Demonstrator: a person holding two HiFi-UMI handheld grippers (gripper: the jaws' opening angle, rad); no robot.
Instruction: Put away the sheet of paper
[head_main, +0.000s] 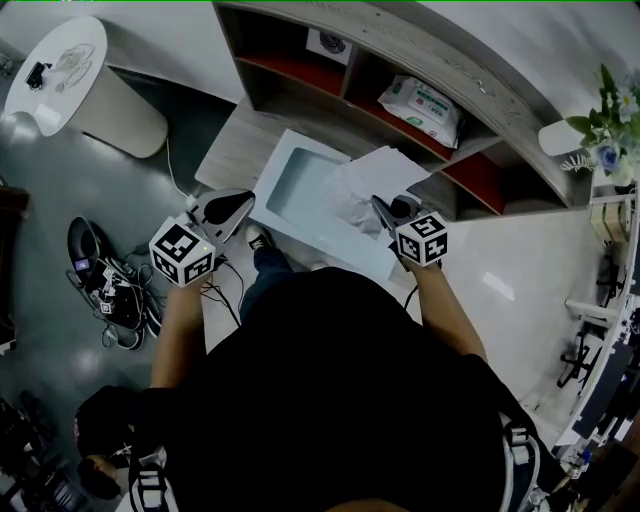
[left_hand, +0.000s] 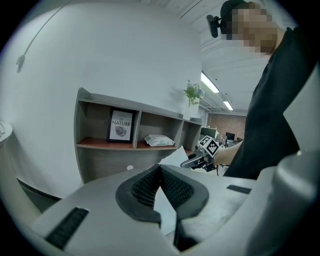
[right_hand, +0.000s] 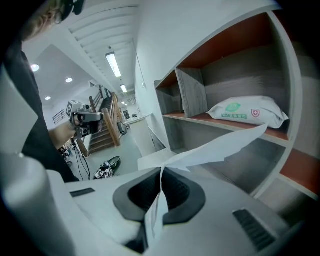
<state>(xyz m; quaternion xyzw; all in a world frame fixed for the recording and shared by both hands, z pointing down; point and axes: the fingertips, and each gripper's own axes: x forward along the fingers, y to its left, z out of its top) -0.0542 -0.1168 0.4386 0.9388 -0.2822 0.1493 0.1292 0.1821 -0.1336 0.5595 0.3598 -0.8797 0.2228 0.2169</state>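
**A:** White crumpled sheet of paper (head_main: 372, 178): we are pinching it by one edge in the right gripper (head_main: 382, 205), fingers clenched on it, and it is hanging over the far corner of the shallow white rectangular box (head_main: 278, 170) lying on the grey wood-grain table (head_main: 232, 150).

**B:** And the left gripper (head_main: 242, 204)?

**A:** We are clamping its fingers on a thin white sliver (left_hand: 165, 212). It looks like paper, but we are not seeing whether it belongs to the same sheet.

**B:** Then we are risking a tear if it does and the hands drift apart.

**A:** Agreed. We are also holding only a narrow margin on the right, so the sheet may be slipping out sideways.

**B:** And if we are letting go while it is up above the box, such a light, creased sheet could be sailing past the rim onto the dark floor (head_main: 60, 180), or catching on the grey shelf unit with red-brown boards (head_main: 440, 65).

**A:** So we are judging a low release inside the box to be safest.
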